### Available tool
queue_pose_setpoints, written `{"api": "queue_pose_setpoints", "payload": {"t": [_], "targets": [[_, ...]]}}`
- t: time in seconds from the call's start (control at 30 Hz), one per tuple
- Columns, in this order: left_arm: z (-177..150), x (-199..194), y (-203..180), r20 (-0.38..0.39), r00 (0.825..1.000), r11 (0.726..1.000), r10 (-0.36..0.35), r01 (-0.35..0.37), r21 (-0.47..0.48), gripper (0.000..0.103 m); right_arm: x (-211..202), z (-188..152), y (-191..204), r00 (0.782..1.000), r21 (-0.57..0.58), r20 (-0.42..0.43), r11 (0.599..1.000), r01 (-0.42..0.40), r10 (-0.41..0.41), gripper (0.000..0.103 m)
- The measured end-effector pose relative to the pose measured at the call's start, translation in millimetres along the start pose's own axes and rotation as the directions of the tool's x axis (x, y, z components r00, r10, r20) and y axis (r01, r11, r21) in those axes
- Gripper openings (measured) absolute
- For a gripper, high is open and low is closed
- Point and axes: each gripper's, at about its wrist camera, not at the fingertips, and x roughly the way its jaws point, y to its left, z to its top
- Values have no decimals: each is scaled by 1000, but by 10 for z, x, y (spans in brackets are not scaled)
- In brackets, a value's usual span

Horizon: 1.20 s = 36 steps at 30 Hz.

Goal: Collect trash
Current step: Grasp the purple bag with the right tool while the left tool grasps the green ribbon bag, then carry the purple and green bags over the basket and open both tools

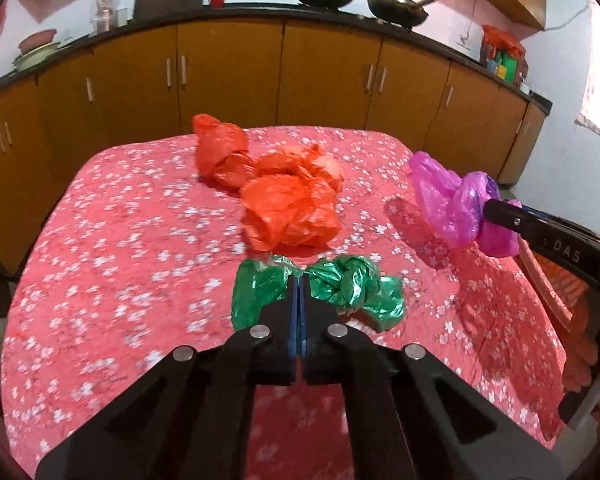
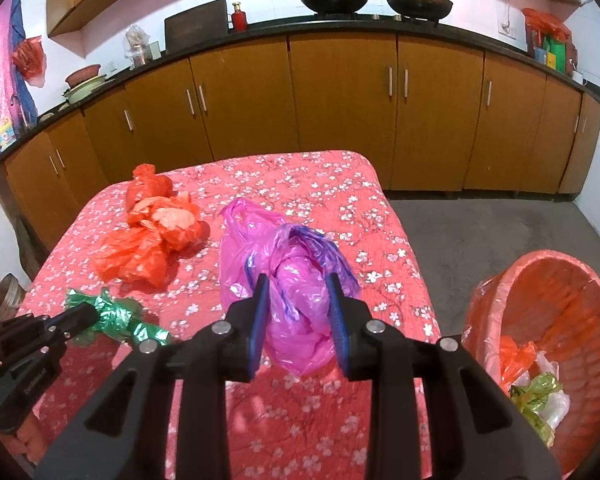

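A knotted green foil bag (image 1: 340,288) is found near the front of the table (image 1: 112,248), pinched at its middle by the left gripper (image 1: 299,280), whose fingers are pressed together on the foil. In the right wrist view the same bag (image 2: 120,318) is seen at the tip of that gripper (image 2: 85,317).

A pink plastic bag (image 2: 296,280) is held between the fingers of the right gripper (image 2: 299,304); the fingers are set apart to the bag's width and bear on both its sides. In the left wrist view this bag (image 1: 452,200) is seen raised clear of the flowered pink cloth, at the table's right edge.

A heap of crumpled orange bags (image 1: 284,200) is left lying at the middle of the table, just behind the green bag.

An orange basket (image 2: 572,288) is noted on the floor beside the table's right side, with orange, white and green scraps lying in it.
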Motion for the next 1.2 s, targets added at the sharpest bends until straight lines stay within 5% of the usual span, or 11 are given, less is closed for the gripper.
{"api": "queue_pose_setpoints", "payload": {"t": [0.53, 1.2], "targets": [[18, -465, 429, 66, 996, 993, 55, -47, -113, 0, -439, -144, 123, 999, 3, 22, 999, -34, 34, 29], [390, -683, 80, 177, 983, 998, 47, -40, -45, 0, -813, -105, -66, 996, 34, 87, 999, -38, 35, 29]]}}
